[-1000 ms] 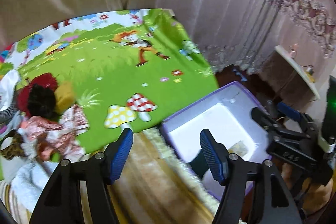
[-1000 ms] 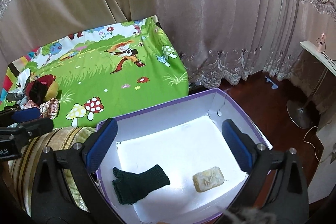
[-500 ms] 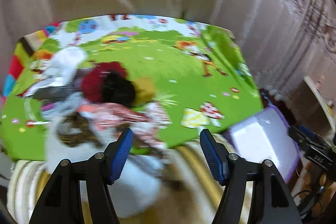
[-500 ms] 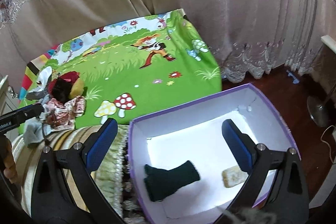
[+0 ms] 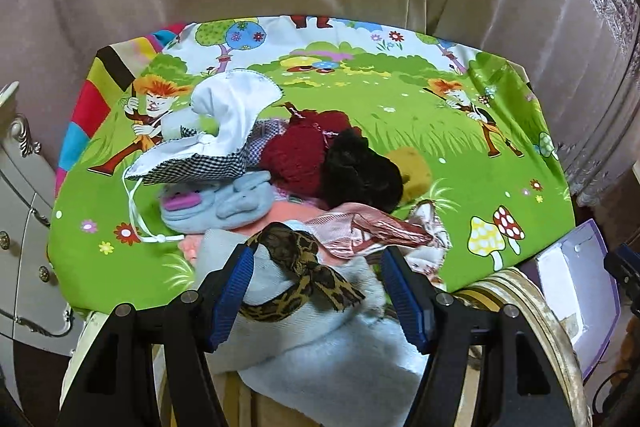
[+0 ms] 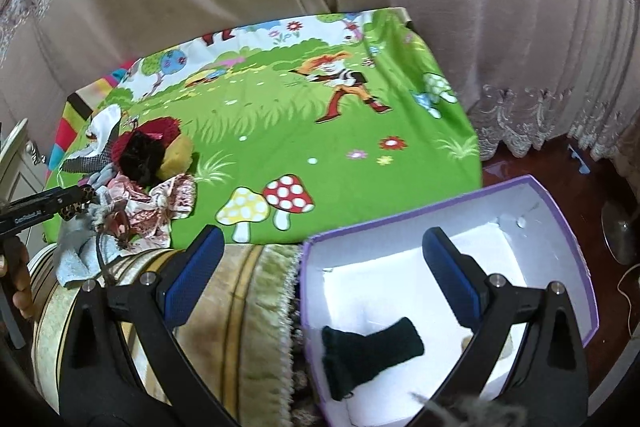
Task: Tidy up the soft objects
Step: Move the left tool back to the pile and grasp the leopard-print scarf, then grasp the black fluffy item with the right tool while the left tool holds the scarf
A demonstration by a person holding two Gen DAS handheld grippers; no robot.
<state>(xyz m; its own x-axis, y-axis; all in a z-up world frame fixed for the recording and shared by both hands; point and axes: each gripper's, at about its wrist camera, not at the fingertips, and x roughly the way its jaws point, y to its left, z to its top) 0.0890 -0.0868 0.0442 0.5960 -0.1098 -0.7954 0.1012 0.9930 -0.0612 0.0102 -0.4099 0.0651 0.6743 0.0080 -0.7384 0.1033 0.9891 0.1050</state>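
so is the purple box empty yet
No: the purple cardboard box holds a dark green knitted glove on its white floor.

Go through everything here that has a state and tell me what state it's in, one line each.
left gripper: jaws open, over the leopard-print scarf, nothing clamped.
right gripper: jaws open, empty.
purple box: lidless, holding a dark green glove.
pile of soft things: heaped on the green mat, unsorted.
grey cloth: draped over the cushion's edge.
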